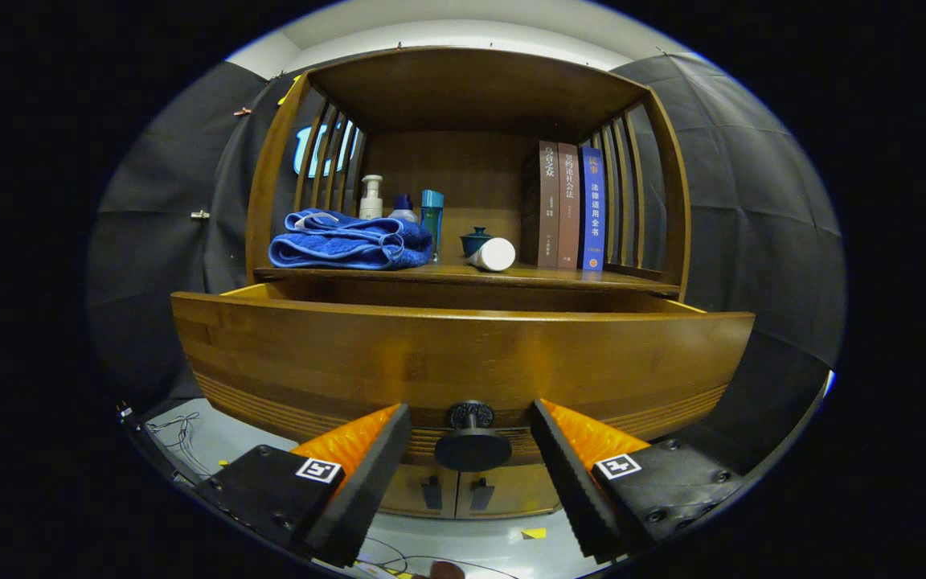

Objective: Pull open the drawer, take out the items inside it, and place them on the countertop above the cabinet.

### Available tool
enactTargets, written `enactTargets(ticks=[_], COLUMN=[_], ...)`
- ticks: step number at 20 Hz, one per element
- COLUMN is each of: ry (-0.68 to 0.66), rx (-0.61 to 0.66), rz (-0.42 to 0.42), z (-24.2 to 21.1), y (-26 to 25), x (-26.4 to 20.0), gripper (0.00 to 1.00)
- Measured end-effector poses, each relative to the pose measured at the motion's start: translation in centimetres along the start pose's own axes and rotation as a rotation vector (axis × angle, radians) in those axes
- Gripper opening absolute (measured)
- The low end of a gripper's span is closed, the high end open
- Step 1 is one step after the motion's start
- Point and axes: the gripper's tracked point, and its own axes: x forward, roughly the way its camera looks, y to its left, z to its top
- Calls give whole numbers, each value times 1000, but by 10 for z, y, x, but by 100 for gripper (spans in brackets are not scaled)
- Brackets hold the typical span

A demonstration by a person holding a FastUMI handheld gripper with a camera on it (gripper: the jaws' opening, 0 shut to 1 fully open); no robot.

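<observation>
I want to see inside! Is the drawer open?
Open: the drawer front sticks out from under the countertop. The claw is open around its knob.

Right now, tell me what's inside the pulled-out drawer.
Its contents cannot be seen. The drawer is pulled out, but its tall front panel hides the interior. The claw is open, fingers either side of the knob, not touching it.

Drawer [463, 354] front blocks ahead; knob [473, 446] between spread tool [471, 450] fingers, gaps either side.

Wooden drawer [463, 354] pulled out beneath the countertop [463, 276], dark knob [472, 445] in front.
</observation>
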Motion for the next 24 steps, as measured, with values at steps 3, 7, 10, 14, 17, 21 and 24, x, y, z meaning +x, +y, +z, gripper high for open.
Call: enactTargets(ticks=[3, 7, 10, 14, 17, 21, 24], ry=[3, 6, 6, 9, 7, -7, -7], rx=[14, 33, 57, 60, 58, 67, 71], rz=[4, 2, 2, -1, 0, -3, -27], z=[3, 6, 8, 11, 13, 12, 10], y=[0, 2, 3, 3, 3, 0, -8], x=[21, 47, 68, 91, 103, 101, 99], gripper=[99, 99, 99, 99, 99, 98, 99])
